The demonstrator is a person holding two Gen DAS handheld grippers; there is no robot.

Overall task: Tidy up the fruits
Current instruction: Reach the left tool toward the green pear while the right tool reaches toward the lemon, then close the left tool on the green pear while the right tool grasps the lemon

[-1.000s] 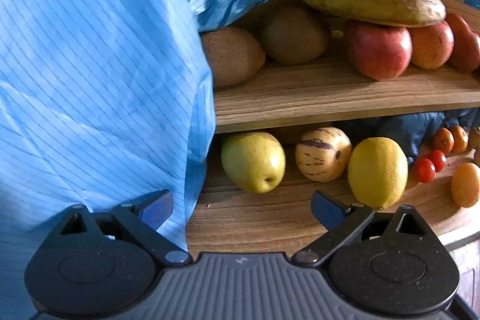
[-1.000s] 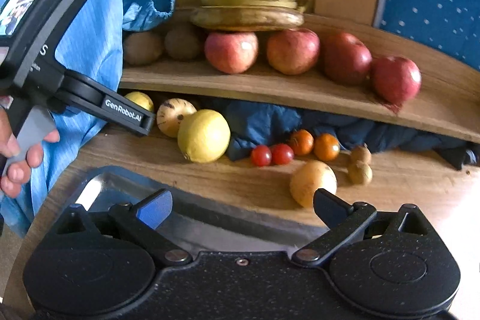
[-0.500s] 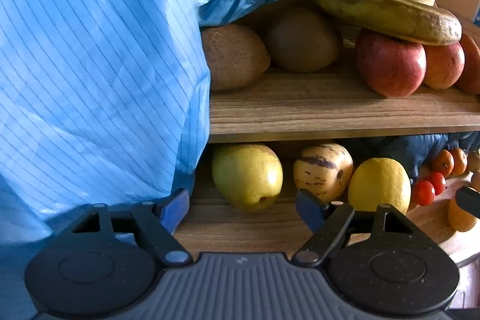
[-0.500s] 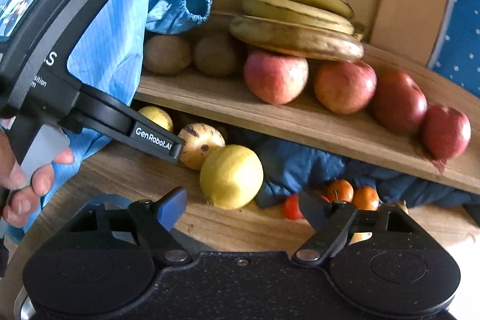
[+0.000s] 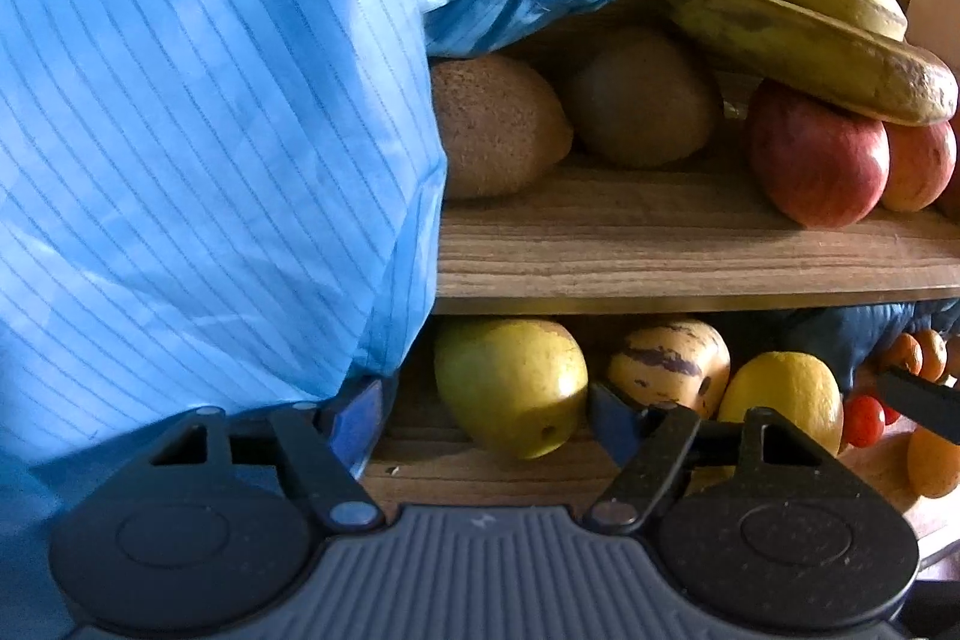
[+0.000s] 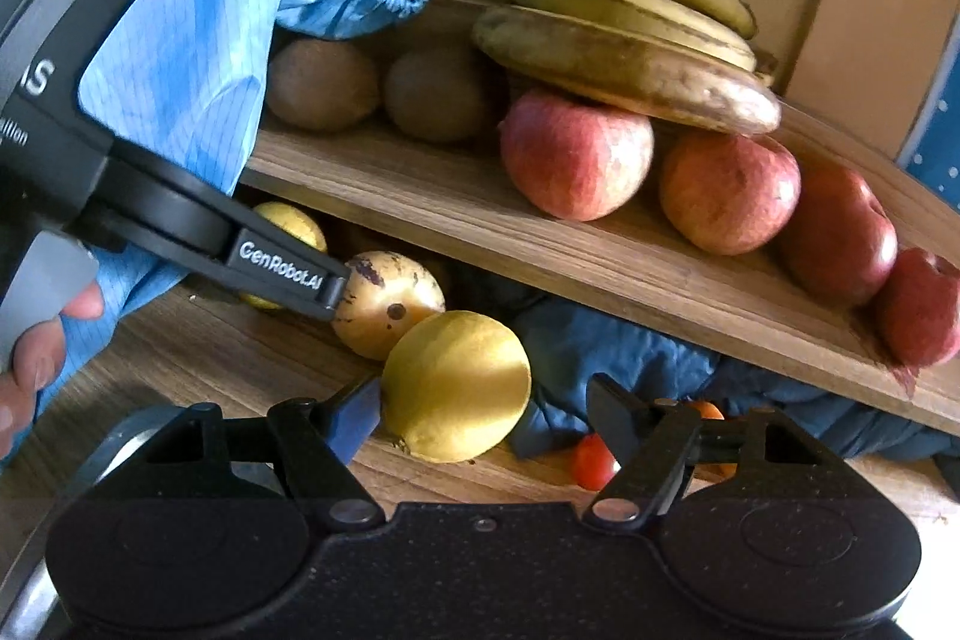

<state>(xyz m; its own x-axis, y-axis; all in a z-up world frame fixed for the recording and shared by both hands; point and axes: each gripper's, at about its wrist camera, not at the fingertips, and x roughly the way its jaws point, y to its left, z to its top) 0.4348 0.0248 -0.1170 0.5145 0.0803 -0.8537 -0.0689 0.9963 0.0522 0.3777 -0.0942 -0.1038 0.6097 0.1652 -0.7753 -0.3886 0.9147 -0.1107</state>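
Under the shelf (image 5: 690,256), the left gripper (image 5: 486,409) is spread wide with the pear (image 5: 510,382) between its 2 fingers, seemingly untouched. The right gripper (image 6: 483,412) also gapes, the lemon (image 6: 456,385) between its fingers against the 9 o'clock one; a striped melon (image 6: 390,301) sits at 11 o'clock.

White lettering "GenRobot.AI" runs along the black finger of the left tongs (image 6: 282,274) in the right wrist view; a large "S" marks its body, with smaller print illegible.
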